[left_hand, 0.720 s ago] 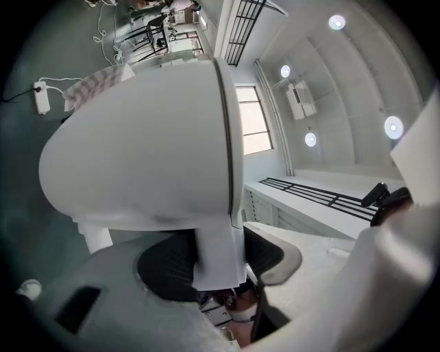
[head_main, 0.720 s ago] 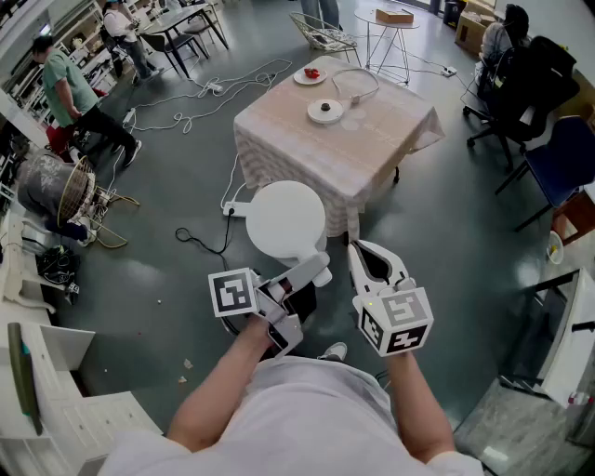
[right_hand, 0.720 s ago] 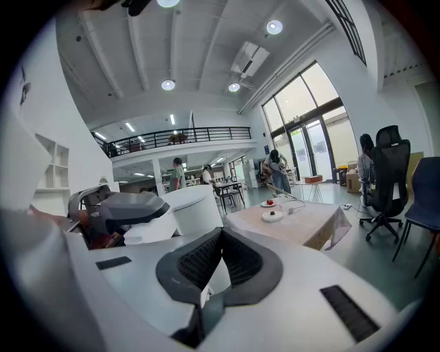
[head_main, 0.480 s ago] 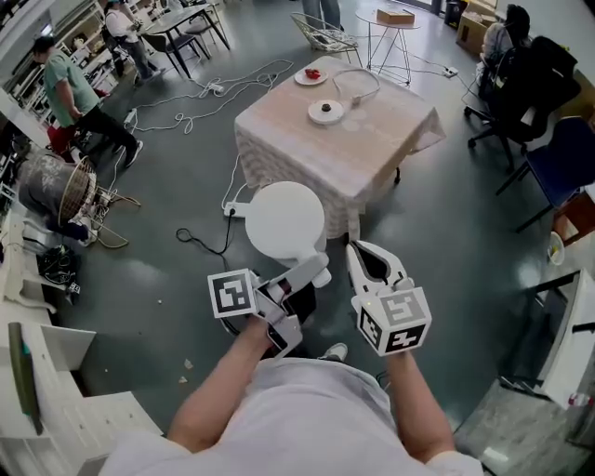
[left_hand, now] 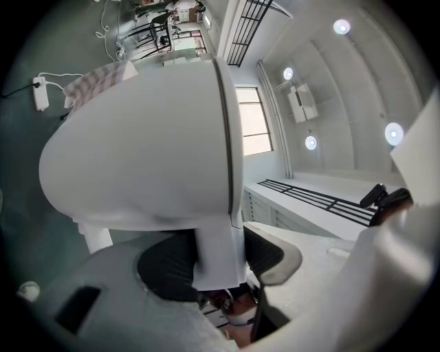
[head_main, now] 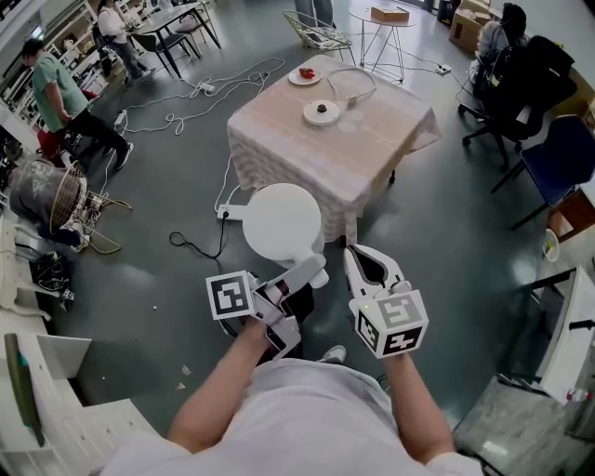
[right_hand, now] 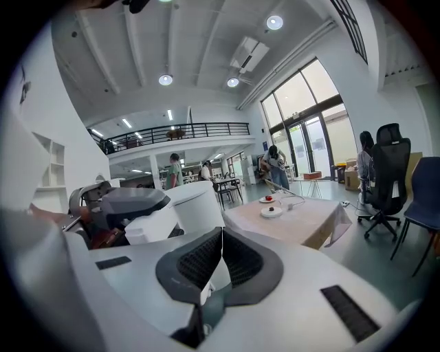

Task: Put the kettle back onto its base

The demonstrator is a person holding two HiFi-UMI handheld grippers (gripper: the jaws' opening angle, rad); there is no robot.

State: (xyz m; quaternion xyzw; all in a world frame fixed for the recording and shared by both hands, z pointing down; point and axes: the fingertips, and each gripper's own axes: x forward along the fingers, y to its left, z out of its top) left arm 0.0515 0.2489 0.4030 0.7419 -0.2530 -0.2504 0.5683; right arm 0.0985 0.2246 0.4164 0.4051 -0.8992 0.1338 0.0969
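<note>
A white kettle (head_main: 284, 221) hangs over the grey floor just in front of me, its round lid facing up. My left gripper (head_main: 302, 279) is shut on the kettle's handle (left_hand: 218, 254), which sits pinched between the dark pads. In the left gripper view the kettle body (left_hand: 137, 144) fills the frame. The kettle's base (head_main: 323, 112), a white disc with a dark centre and a cable, lies on the cloth-covered table (head_main: 372, 158) farther ahead. My right gripper (head_main: 358, 256) is beside the kettle, shut with nothing in it. The right gripper view shows the kettle (right_hand: 196, 203) at left and the base (right_hand: 271, 212) beyond.
A plate with something red (head_main: 307, 73) sits at the table's far corner. Cables and a power strip (head_main: 228, 212) trail over the floor left of the table. Black office chairs (head_main: 530, 84) stand at right, and people (head_main: 60, 88) at left. A wire side table (head_main: 381, 28) stands behind.
The table and room have shifted slightly up and left in the head view. The kettle and both grippers keep their places and grip.
</note>
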